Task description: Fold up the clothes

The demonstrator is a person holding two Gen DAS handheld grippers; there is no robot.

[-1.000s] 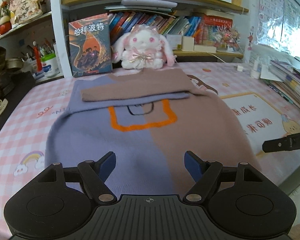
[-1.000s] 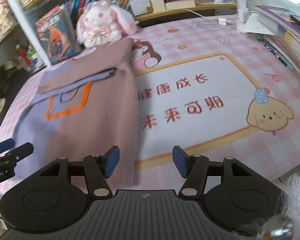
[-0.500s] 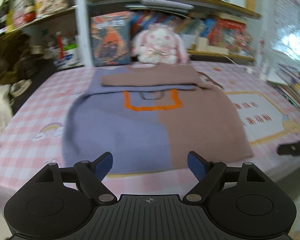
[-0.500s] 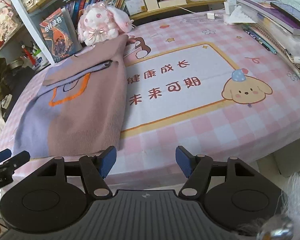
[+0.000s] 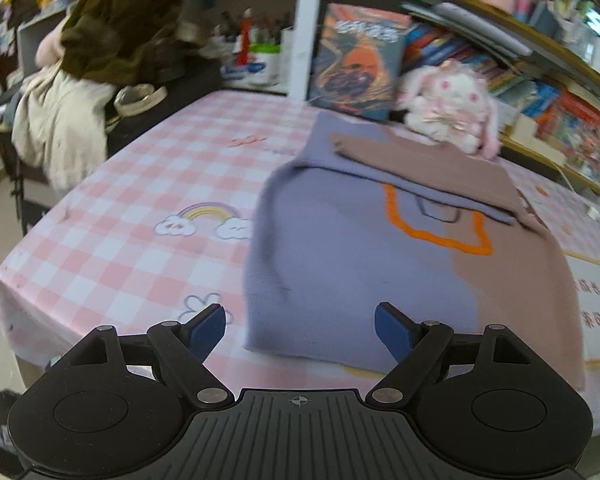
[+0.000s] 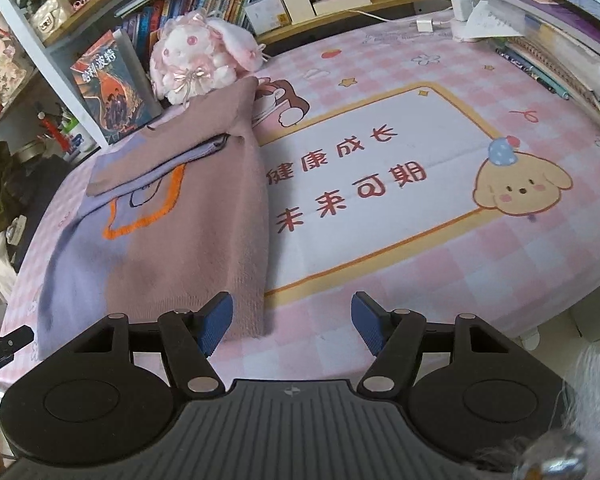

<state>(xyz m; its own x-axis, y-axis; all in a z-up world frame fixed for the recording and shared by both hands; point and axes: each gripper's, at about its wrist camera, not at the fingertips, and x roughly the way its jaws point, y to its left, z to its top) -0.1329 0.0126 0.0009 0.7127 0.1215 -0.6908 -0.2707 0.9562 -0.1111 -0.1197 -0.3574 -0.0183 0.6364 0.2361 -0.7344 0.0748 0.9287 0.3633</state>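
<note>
Both jaws are held wide apart and empty: left gripper (image 5: 300, 330) and right gripper (image 6: 292, 322) are poised at the sweater's (image 5: 360, 272) near hem.

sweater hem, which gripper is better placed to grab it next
Left, probably. The left gripper is open with the sweater hem's purple corner lying between its fingers. The right gripper is open too, but mostly faces bare tablecloth; only its left finger overlaps the brown corner.
</note>
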